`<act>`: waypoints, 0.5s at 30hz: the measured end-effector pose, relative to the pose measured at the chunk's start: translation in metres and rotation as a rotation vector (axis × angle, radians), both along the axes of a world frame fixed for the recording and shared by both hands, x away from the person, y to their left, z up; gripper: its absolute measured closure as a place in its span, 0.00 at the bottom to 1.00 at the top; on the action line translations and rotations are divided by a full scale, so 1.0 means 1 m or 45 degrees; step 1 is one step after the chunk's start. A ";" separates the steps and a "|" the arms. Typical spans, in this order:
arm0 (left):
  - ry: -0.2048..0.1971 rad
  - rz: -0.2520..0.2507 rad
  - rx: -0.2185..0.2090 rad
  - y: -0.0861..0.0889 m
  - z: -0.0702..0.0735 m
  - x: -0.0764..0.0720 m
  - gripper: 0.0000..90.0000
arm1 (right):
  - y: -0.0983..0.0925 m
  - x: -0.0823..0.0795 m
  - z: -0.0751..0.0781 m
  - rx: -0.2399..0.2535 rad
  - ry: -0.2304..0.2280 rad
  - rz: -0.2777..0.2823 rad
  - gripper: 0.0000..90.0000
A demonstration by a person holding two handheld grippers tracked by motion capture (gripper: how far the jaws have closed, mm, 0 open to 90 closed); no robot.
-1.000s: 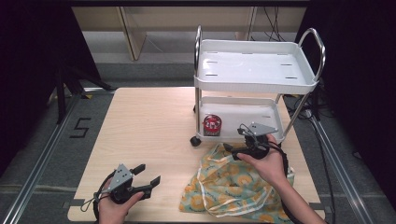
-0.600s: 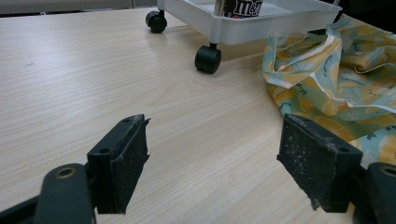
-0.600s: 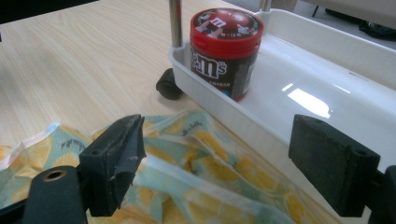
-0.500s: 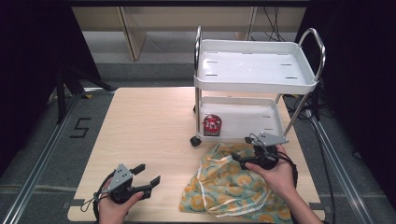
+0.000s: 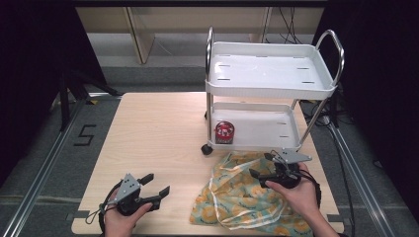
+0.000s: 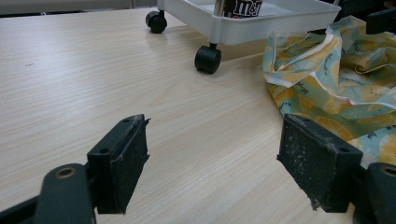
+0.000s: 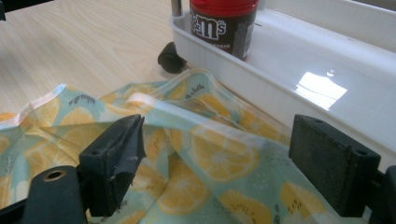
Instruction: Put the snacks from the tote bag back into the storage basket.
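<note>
Cloth (image 5: 247, 200) edges ran under our right hand; our right tool (image 5: 267, 170) gaped wide above it, left tool (image 5: 157, 183) wide over bare bench (image 5: 153, 133).

Red-lidded dark brown cylindrical canister (image 7: 223, 24) on the lower tray of the white plastic two-tier cart (image 7: 327, 88): white "m&m's" logo legible in the right gripper view; the left gripper view shows a cropped "m&" at the canister's base. Grey floor (image 5: 64, 163) left of the light wooden surface (image 5: 158, 133): black numeral "5" (image 5: 85, 135), read in the high view. Crumpled pale-green cloth with yellow lemon-slice print (image 7: 196, 154): small dark script near the folds and pale border, too small to read.
</note>
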State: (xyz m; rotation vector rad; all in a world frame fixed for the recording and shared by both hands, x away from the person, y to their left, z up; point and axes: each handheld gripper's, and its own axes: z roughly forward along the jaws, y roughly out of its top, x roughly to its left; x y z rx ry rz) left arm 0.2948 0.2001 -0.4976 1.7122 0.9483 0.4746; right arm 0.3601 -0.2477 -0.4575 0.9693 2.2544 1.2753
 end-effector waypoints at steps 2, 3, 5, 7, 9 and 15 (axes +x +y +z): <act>0.000 0.000 0.000 0.000 0.000 0.000 0.26 | -0.002 -0.001 -0.001 -0.003 -0.001 0.021 0.21; 0.000 0.000 0.000 0.000 0.000 0.000 0.26 | -0.003 -0.002 -0.002 -0.003 -0.007 0.006 0.21; 0.000 0.001 0.000 0.000 0.000 0.000 0.26 | -0.004 -0.003 -0.004 -0.005 -0.016 0.017 0.21; 0.000 0.000 -0.001 0.000 0.000 0.000 0.26 | -0.004 -0.006 -0.005 0.008 -0.004 0.005 0.21; -0.001 -0.001 0.007 0.000 0.000 0.000 0.26 | -0.004 -0.007 -0.007 0.029 0.008 0.015 0.21; -0.001 -0.003 0.006 0.000 0.000 0.000 0.26 | -0.006 -0.010 -0.009 0.047 -0.042 0.003 0.22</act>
